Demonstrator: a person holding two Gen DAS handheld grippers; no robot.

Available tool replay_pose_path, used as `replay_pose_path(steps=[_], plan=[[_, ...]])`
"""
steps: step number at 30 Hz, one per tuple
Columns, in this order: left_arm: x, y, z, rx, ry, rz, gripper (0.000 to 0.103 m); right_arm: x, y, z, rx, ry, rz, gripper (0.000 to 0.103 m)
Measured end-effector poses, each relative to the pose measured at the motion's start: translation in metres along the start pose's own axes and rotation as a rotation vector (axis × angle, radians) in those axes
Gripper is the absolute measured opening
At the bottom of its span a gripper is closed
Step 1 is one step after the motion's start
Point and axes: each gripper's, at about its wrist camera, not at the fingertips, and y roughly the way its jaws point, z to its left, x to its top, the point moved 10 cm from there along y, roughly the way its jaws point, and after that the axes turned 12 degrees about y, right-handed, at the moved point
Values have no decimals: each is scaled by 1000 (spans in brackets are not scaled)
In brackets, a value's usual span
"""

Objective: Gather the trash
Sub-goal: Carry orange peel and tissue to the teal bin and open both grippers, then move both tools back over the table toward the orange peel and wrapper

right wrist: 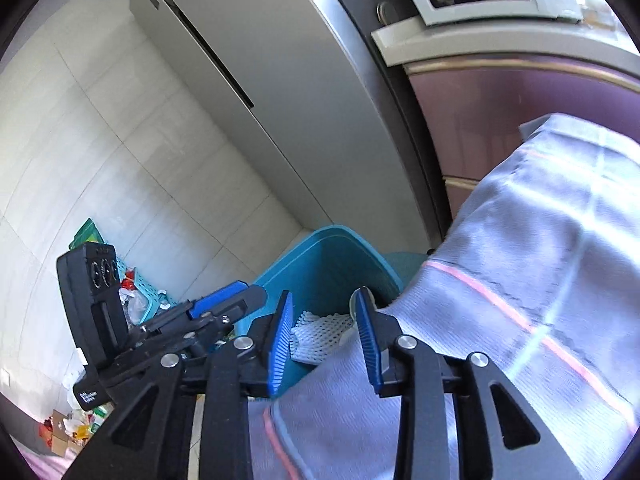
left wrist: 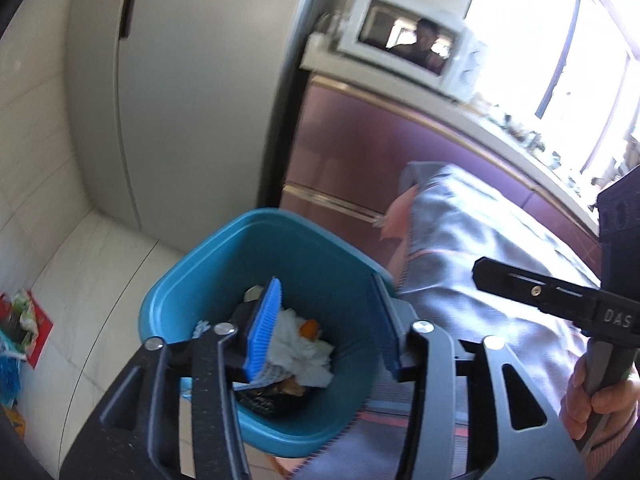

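— Where is the trash, and what do my grippers do?

— Your left gripper (left wrist: 326, 328) hangs over the blue bin (left wrist: 224, 256) on the floor, its jaws spread with nothing between the pads. Inside lie white crumpled paper (left wrist: 304, 354) and something orange (left wrist: 310, 328); the dark things below are hard to make out.

— And the right one?

— Your right gripper (right wrist: 324, 340) is also spread and empty. White foam netting (right wrist: 320, 330) shows in the bin behind it. The checked cloth (right wrist: 540, 280) hides the bin's right wall, and the litter (right wrist: 72, 428) at the floor's lower left edge is too blurred to name.
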Motion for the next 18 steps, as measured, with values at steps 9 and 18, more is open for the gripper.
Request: replay_pose_path(steps=[9, 18], plan=[[20, -17, -103, -185, 150, -69, 56, 2, -91, -38, -83, -7, -160, 39], [17, 0, -229, -353, 311, -30, 57, -20, -197, -127, -250, 121, -313, 41]])
